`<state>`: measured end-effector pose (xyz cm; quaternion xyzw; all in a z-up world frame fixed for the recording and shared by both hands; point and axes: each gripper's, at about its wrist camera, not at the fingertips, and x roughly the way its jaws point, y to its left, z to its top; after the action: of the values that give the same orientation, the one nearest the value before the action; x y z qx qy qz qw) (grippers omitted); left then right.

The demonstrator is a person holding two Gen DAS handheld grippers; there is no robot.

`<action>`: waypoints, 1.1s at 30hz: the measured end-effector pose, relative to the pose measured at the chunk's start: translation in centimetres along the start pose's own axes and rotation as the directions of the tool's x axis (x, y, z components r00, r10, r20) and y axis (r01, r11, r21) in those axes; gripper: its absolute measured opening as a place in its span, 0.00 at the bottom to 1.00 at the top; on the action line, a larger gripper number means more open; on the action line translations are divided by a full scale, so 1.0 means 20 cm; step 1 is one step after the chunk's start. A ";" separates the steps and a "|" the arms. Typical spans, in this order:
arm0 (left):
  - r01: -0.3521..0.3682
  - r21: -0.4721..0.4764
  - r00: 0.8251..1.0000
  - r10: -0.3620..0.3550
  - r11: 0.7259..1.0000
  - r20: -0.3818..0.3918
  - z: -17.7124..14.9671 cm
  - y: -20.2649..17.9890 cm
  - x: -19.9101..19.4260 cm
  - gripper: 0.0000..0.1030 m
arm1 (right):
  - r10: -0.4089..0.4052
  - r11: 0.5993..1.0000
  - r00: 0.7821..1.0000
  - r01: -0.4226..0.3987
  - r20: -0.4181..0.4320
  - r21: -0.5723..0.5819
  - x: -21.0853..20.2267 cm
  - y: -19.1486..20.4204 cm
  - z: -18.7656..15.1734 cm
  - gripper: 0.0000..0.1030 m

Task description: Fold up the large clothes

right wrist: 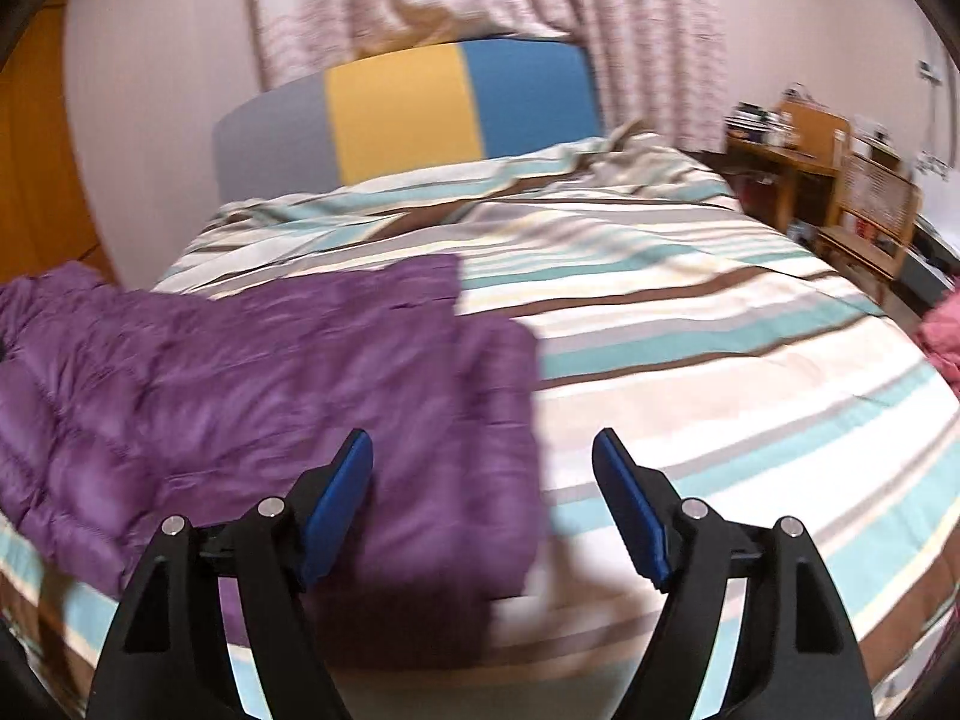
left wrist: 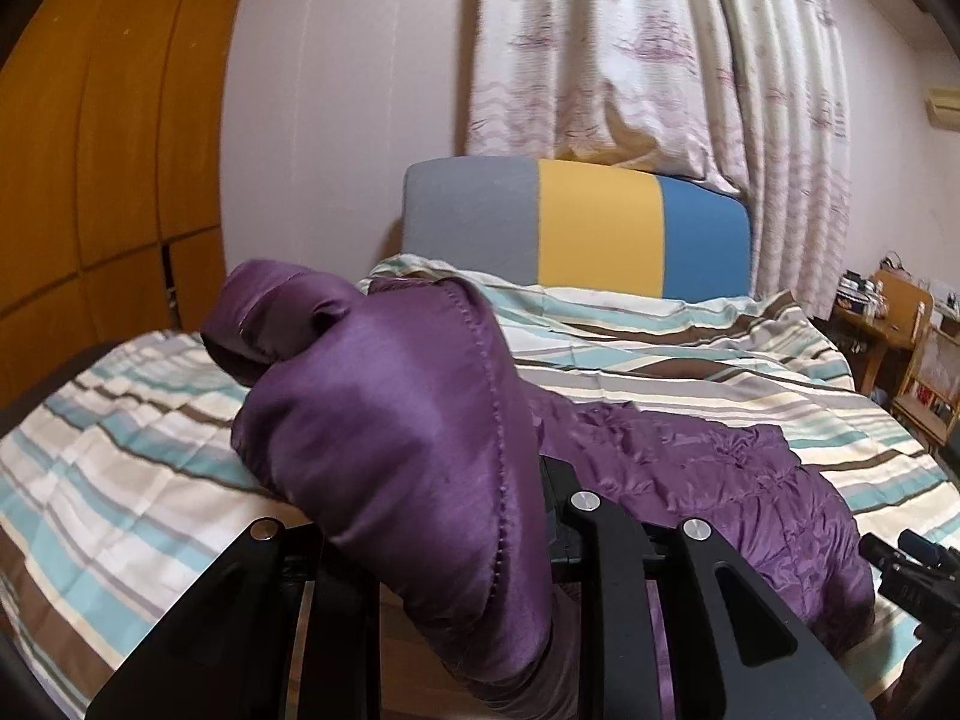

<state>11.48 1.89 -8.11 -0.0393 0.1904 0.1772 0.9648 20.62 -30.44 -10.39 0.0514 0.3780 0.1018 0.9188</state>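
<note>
Striped bed (right wrist: 690,324) has plenty of open room on the right. Left gripper (left wrist: 456,540) is clamped on the purple puffer jacket (right wrist: 240,396); right gripper (right wrist: 483,504) hangs wide open, holding nothing.

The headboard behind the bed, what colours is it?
The headboard has three blocks: grey, yellow and blue. The left wrist view shows it best.

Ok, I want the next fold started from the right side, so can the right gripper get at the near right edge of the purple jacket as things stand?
Probably yes. The right gripper is empty with its jaws wide apart, and the purple jacket lies flat on the striped bedcover with its right edge just ahead between them, nothing covering it.
</note>
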 end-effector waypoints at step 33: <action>0.160 0.315 0.985 -0.170 0.935 0.004 -0.07 -0.61 0.03 0.22 | -0.164 0.983 0.986 0.165 -0.017 0.076 -0.07 -0.29 0.02 0.73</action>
<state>15.92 -9.53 -9.60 0.1013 0.1970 0.0636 0.9731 20.75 -36.50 -10.22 0.0551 0.3897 0.0113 0.9192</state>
